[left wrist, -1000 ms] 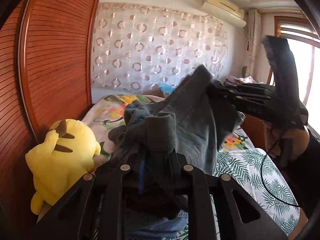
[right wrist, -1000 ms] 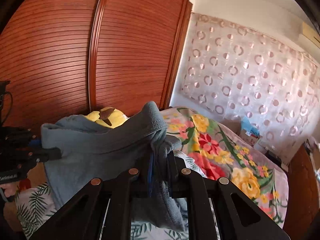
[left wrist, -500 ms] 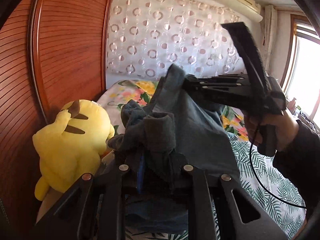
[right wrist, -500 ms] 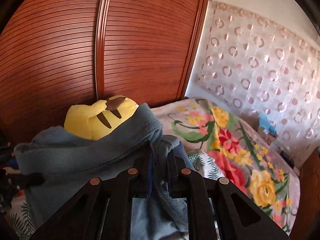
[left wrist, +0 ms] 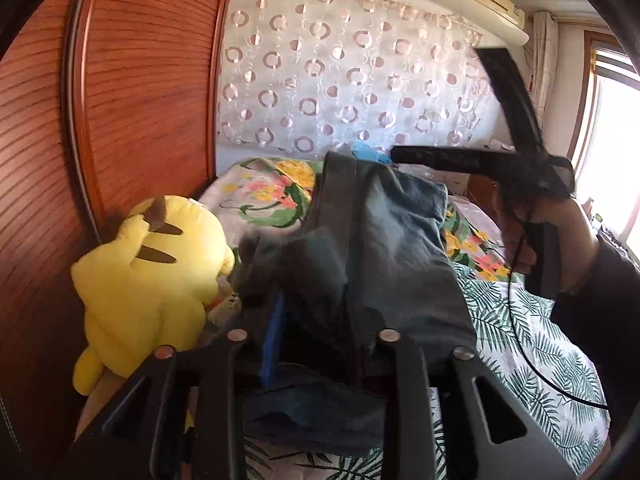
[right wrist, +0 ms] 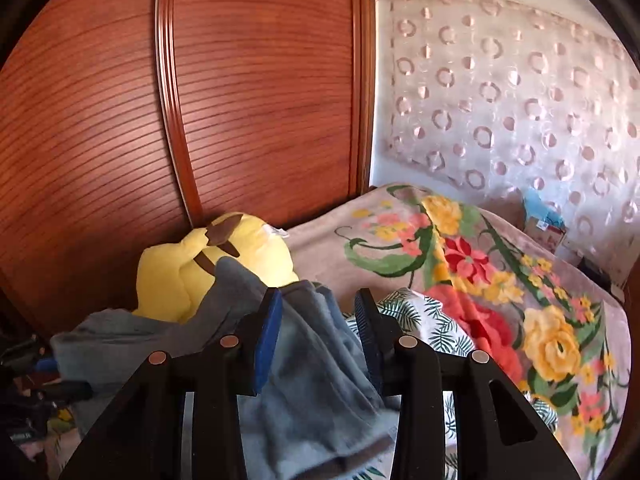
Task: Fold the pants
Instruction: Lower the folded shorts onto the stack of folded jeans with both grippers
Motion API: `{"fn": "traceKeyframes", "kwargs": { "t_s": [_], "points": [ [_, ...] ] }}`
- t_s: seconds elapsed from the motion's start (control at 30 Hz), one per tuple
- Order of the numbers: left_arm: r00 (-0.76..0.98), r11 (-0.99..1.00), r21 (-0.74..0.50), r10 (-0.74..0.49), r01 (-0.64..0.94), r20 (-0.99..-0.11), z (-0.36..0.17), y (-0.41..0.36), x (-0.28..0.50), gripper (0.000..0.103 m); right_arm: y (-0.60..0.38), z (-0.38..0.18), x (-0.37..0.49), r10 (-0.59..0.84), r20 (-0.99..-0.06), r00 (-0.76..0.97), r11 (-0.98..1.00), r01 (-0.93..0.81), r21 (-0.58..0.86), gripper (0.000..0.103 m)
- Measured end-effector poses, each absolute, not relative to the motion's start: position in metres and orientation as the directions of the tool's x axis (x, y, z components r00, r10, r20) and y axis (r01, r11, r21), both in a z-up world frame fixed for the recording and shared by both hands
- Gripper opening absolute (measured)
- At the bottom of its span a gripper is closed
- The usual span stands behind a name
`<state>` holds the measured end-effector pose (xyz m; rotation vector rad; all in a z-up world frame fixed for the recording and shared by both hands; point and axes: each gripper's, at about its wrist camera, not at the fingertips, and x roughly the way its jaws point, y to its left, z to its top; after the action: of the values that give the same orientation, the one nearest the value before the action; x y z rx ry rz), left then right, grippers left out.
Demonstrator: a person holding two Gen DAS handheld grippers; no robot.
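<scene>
The wooden wardrobe [right wrist: 260, 100] is filling the background, its ribbed reddish doors curving up behind everything, and a sheer curtain [left wrist: 340, 80] dotted with rings is hanging across the far wall. Below them the bed [right wrist: 500, 280] is spreading out, one soft blanket blooming with big flowers and a smoother sheet printed with green fern leaves [left wrist: 540, 340]. A plump yellow plush toy [left wrist: 152, 280] is slumping against the wardrobe at the bed's edge, out of the folding area.

Now to the pants [left wrist: 380, 248]: grey-blue, thick and fleecy-looking, they are sagging in a heap on the bed between the two tools, one layer draping over another, which reads as a fold being laid down. The right gripper [right wrist: 316, 328] is letting go, its jaws opening, blue ribbed pads standing apart with the cloth loose between them and slipping down toward the sheet. The left gripper [left wrist: 328, 332] is opening its jaws too; dark folds are still bunching between the fingers, one blue pad [left wrist: 274, 328] peeking out beside the fabric, apparently no longer pinching it. In the left wrist view the person's right hand [left wrist: 552, 236] is wrapping the other tool's black handle, a thin cable [left wrist: 532, 352] trailing below.
</scene>
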<state>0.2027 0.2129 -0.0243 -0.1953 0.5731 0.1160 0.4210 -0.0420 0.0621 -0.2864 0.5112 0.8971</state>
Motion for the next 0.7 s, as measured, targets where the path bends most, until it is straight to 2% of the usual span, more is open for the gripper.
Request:
{"fn": "traceKeyframes", "kwargs": {
  "t_s": [0.03, 0.07, 0.13, 0.17, 0.37, 0.57, 0.7],
  "points": [
    [0.837, 0.976, -0.143, 0.060, -0.163, -0.544, -0.022, 0.212, 0.201, 0.049, -0.049, 0.062, 0.415, 0.680, -0.526, 0.510, 0.591, -0.807, -0.018, 0.039],
    [0.840, 0.977, -0.141, 0.060, -0.160, -0.539, -0.021, 0.212, 0.201, 0.055, -0.054, 0.058, 0.405, 0.691, -0.514, 0.508, 0.583, -0.812, -0.019, 0.039],
    [0.839, 0.979, -0.129, 0.066, -0.159, -0.540, -0.019, 0.211, 0.203, 0.079, -0.063, 0.055, 0.393, 0.700, -0.510, 0.500, 0.570, -0.821, -0.023, 0.039],
    [0.841, 0.980, -0.122, 0.068, -0.157, -0.537, -0.018, 0.209, 0.204, 0.081, -0.066, 0.052, 0.389, 0.702, -0.511, 0.496, 0.567, -0.823, -0.020, 0.039],
    [0.824, 0.983, -0.092, 0.083, -0.161, -0.560, -0.025, 0.202, 0.214, 0.083, -0.072, 0.032, 0.380, 0.701, -0.536, 0.470, 0.553, -0.833, -0.008, 0.039],
    [0.789, 0.982, -0.070, 0.100, -0.178, -0.606, -0.042, 0.202, 0.220, 0.083, -0.067, 0.016, 0.408, 0.667, -0.567, 0.483, 0.598, -0.801, 0.020, 0.039],
    [0.780, 0.982, -0.071, 0.092, -0.172, -0.619, -0.049, 0.204, 0.220, 0.083, -0.074, 0.014, 0.402, 0.681, -0.532, 0.504, 0.607, -0.794, 0.025, 0.039]
  ]
}}
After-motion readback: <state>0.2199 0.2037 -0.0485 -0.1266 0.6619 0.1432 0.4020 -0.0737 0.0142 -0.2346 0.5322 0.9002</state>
